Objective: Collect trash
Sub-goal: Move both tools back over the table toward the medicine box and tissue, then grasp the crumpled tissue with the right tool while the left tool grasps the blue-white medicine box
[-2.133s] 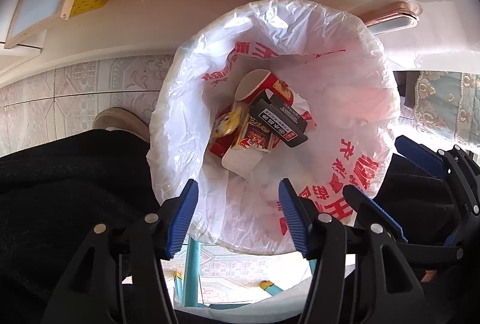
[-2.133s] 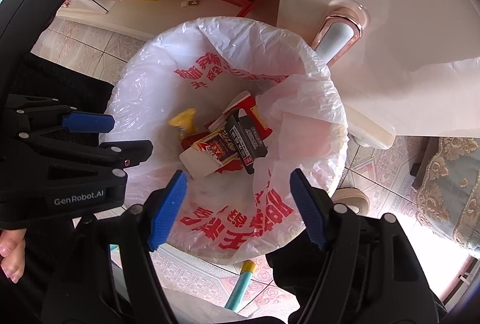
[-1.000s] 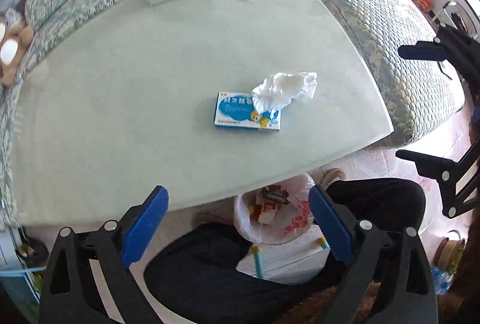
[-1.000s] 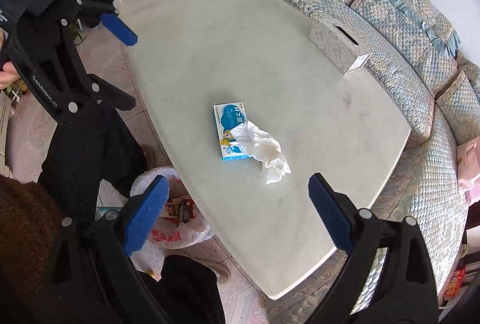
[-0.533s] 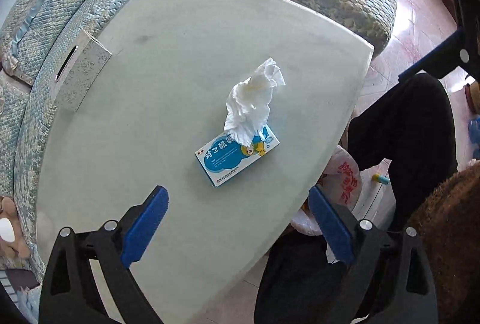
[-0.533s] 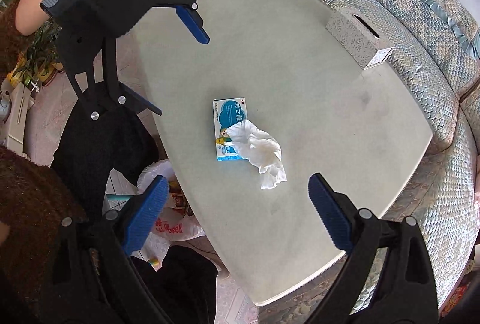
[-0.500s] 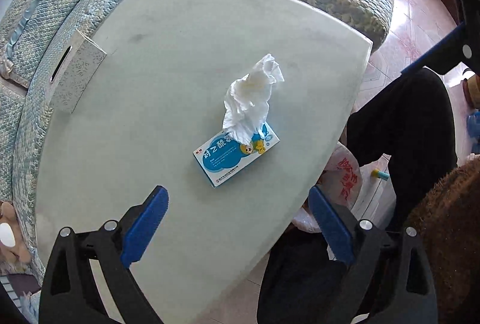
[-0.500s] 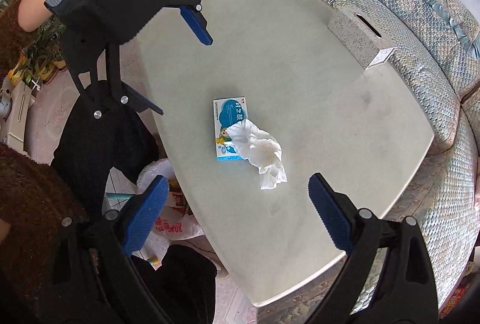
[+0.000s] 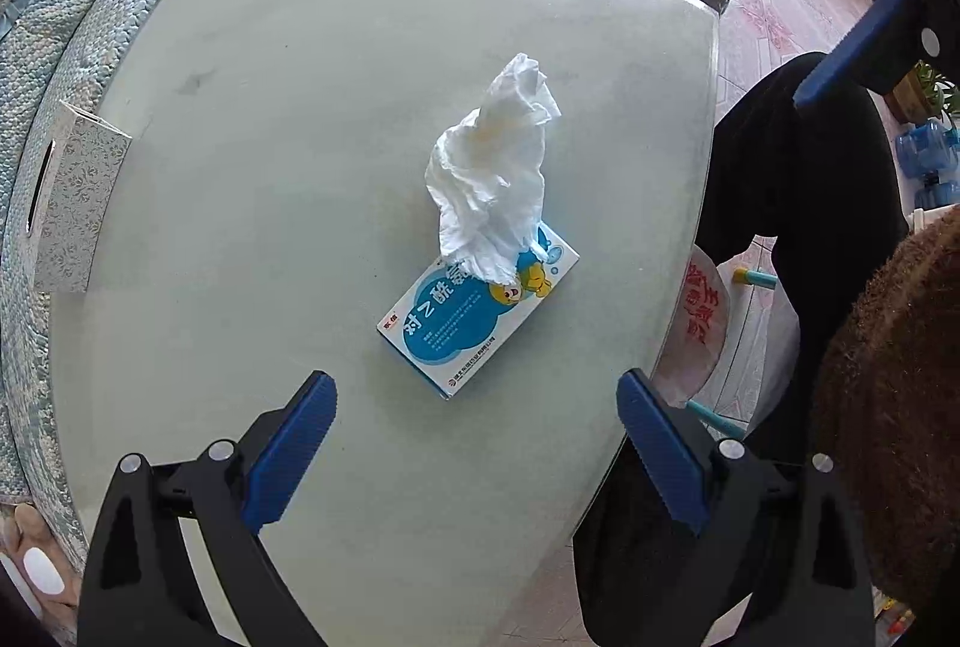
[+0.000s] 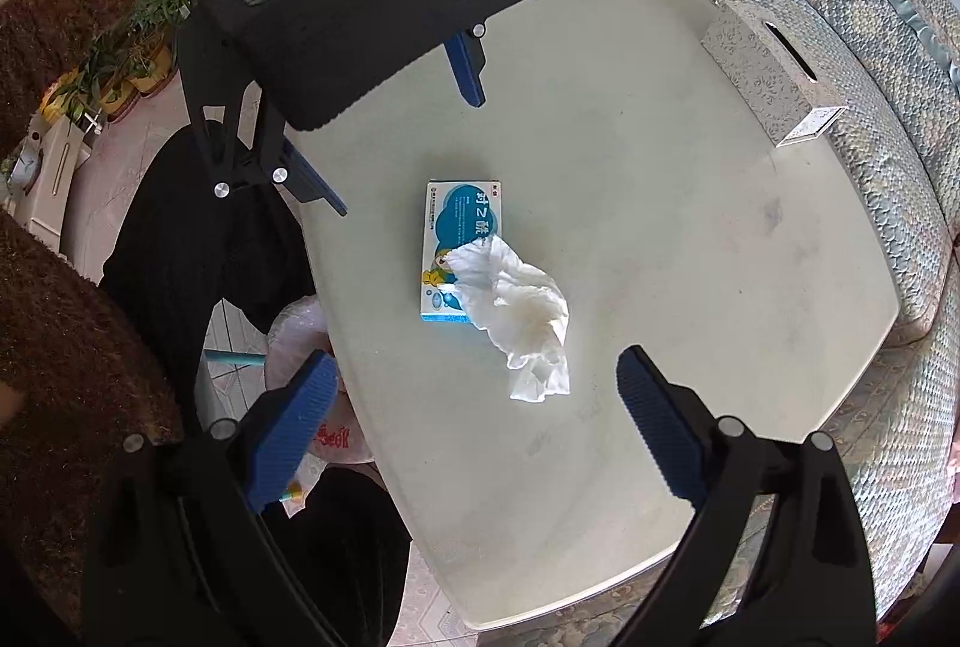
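1. Left wrist view: left gripper (image 9: 477,458) spread wide, empty, above the pale table (image 9: 270,119).
2. Blue medicine box (image 9: 477,314) lies flat mid-table; crumpled tissue (image 9: 492,179) overlaps one end of it.
3. Right wrist view: right gripper (image 10: 474,437) also wide, empty, over the table edge.
4. Trash bag (image 10: 294,341) sits on the floor beside the table.
5. Tissue box (image 10: 771,80) near the sofa side.

Bright daylight is filling both views, washing the pale bench (image 9: 288,119) evenly and leaving only soft shadows under the tissue (image 9: 492,173). A dull sheen is lying across the bench's far part in the right wrist view. Fisheye distortion is bending the sofa (image 10: 888,119) around the edges, and dark vignetting is closing the corners. Focus is staying sharp throughout.
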The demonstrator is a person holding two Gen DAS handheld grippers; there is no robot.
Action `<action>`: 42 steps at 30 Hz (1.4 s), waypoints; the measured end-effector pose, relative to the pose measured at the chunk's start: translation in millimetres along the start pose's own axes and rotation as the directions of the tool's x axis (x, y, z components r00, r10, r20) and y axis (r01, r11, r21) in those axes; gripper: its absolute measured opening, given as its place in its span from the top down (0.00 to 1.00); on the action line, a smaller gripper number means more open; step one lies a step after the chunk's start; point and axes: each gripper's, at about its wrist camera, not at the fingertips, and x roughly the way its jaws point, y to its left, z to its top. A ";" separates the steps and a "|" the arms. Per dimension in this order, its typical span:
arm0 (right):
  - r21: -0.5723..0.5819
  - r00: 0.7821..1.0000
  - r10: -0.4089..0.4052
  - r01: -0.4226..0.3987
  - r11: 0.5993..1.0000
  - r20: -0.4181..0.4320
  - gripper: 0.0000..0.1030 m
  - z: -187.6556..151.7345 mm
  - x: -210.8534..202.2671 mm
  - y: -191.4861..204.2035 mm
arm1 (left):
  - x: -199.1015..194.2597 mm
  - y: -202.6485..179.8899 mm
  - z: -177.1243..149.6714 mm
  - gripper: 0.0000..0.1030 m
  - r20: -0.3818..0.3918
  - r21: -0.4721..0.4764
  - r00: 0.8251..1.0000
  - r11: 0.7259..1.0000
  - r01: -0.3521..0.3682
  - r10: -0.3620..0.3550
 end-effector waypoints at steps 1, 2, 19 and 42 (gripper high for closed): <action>0.006 1.000 0.011 -0.011 1.000 -0.001 0.11 0.1 3.3 -3.1 | 4.1 -0.3 1.5 0.11 -0.006 0.011 1.000 1.000 0.008 -0.008; 0.010 1.000 0.019 -0.019 1.000 -0.005 0.11 -0.3 7.6 -5.9 | 7.9 -1.1 2.9 0.11 -0.009 0.026 1.000 1.000 0.011 -0.011; 0.066 0.988 0.133 -0.128 0.990 -0.074 0.11 -16.9 74.8 -34.3 | 85.0 5.1 23.2 0.11 -0.112 0.098 0.992 0.993 0.063 -0.052; 0.111 0.987 0.133 -0.122 0.986 -0.091 0.64 -25.1 126.6 -50.1 | 109.7 3.7 27.7 0.19 -0.110 0.092 0.994 0.995 0.033 -0.023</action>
